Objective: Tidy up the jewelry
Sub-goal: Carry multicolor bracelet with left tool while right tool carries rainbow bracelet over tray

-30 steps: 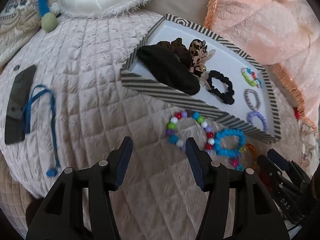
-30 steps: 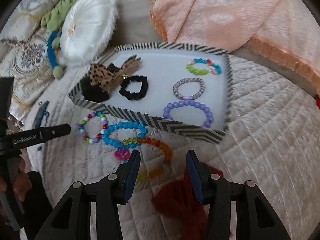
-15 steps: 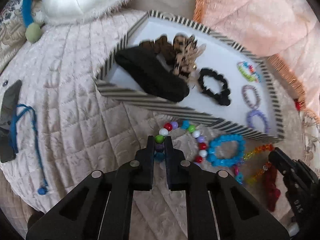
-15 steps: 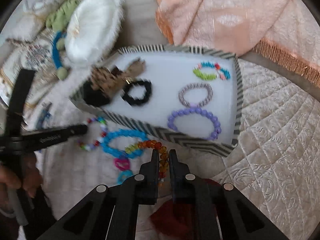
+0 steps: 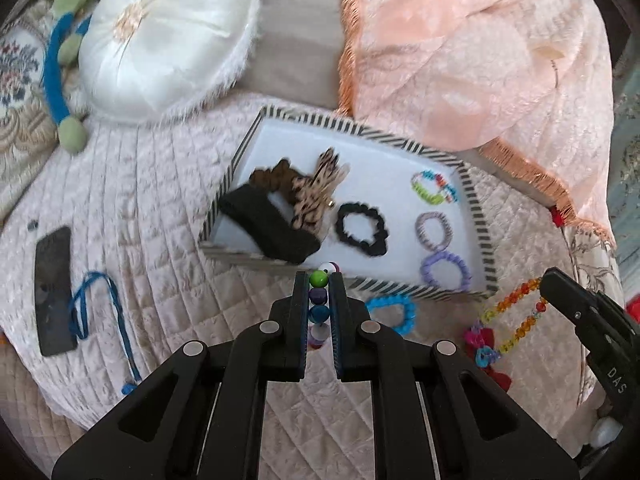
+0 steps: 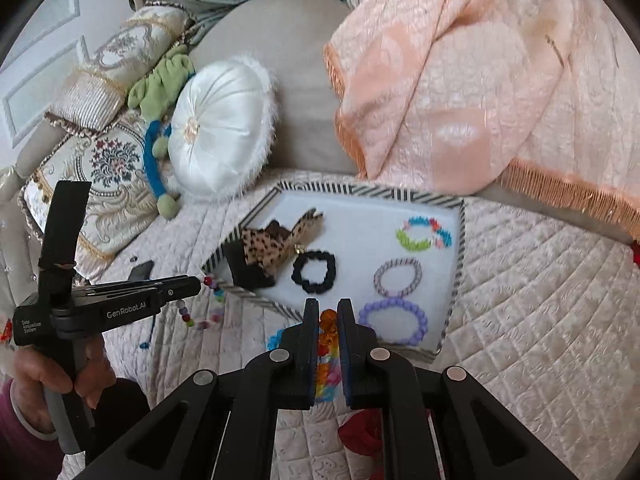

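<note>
My left gripper [image 5: 319, 278] is shut on a bracelet of multicoloured round beads [image 5: 319, 300] and holds it above the quilt, just before the striped tray [image 5: 478, 200]. It also shows in the right wrist view [image 6: 200, 280] with the beads [image 6: 186, 314] hanging. My right gripper [image 6: 329, 306] is shut on an orange-to-rainbow bead bracelet [image 6: 329, 320], seen lifted in the left wrist view [image 5: 516, 300]. A blue bead bracelet [image 5: 390, 312] lies on the quilt. The tray holds a black scrunchie [image 5: 362, 229], a purple bracelet [image 5: 445, 270], a grey one [image 5: 433, 229] and a green-blue one [image 5: 434, 188].
A leopard bow [image 5: 316, 196] and dark hair bands [image 5: 268, 224] fill the tray's left end. A phone [image 5: 54, 288] and blue cord [image 5: 100, 308] lie left on the quilt. A white round pillow [image 5: 168, 36] and peach blanket [image 5: 460, 52] lie behind. A red scrunchie [image 6: 360, 428] lies under my right gripper.
Both grippers went from open to shut on their bracelets, then lifted them off the quilt and drew back; the tray now appears farther away.
</note>
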### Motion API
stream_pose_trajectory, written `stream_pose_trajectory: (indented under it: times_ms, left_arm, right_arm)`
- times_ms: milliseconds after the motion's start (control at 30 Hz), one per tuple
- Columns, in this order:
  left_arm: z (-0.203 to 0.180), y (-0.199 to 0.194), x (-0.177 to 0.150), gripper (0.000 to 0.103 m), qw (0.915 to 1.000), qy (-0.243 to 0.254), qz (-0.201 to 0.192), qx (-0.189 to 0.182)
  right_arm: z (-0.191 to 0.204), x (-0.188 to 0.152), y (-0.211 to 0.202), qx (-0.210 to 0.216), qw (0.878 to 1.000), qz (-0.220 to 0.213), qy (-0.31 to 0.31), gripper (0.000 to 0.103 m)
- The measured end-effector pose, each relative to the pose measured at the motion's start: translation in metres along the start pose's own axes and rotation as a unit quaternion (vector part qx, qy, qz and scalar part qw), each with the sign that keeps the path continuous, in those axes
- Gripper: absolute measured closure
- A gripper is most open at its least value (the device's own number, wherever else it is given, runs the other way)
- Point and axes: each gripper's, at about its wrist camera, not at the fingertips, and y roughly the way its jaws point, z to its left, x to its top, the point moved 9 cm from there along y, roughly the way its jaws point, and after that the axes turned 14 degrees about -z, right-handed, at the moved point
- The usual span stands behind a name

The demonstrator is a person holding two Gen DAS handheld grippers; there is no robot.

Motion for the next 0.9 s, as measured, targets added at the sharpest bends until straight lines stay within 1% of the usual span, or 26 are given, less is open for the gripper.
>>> stream_pose_trajectory:
  times_ms: [300,467,600,700,800,900]
  left_arm:
    - [-0.027,0.017,0.029,0.095,0.9989,0.043,-0.016,0.003]
    - [-0.037,0.045,0.044,0.095,0.9983,0.057,-0.009,0.007]
    - [-0.044,0.071,0.058,0.095,0.9979,0.065,-0.004,0.010]
    - [-0.049,0.094,0.069,0.095,0.9977,0.067,0.004,0.007]
    - [-0.049,0.121,0.078,0.095,0.9979,0.063,0.009,0.011]
    - [-0.039,0.150,0.080,0.095,0.9980,0.054,0.022,0.026]
  right_arm:
    - [-0.007,0.015,0.021,-0.005,1.000,0.002,-0.008,0.095]
    - [-0.010,0.023,0.046,0.002,1.000,0.012,-0.006,0.095]
    - [-0.014,0.027,0.072,0.005,1.000,0.024,-0.010,0.095]
    - [-0.021,0.033,0.097,0.008,0.999,0.033,0.002,0.095]
    - [-0.026,0.040,0.120,0.012,0.999,0.037,0.009,0.094]
    - [-0.031,0.043,0.144,0.016,0.999,0.044,0.018,0.095]
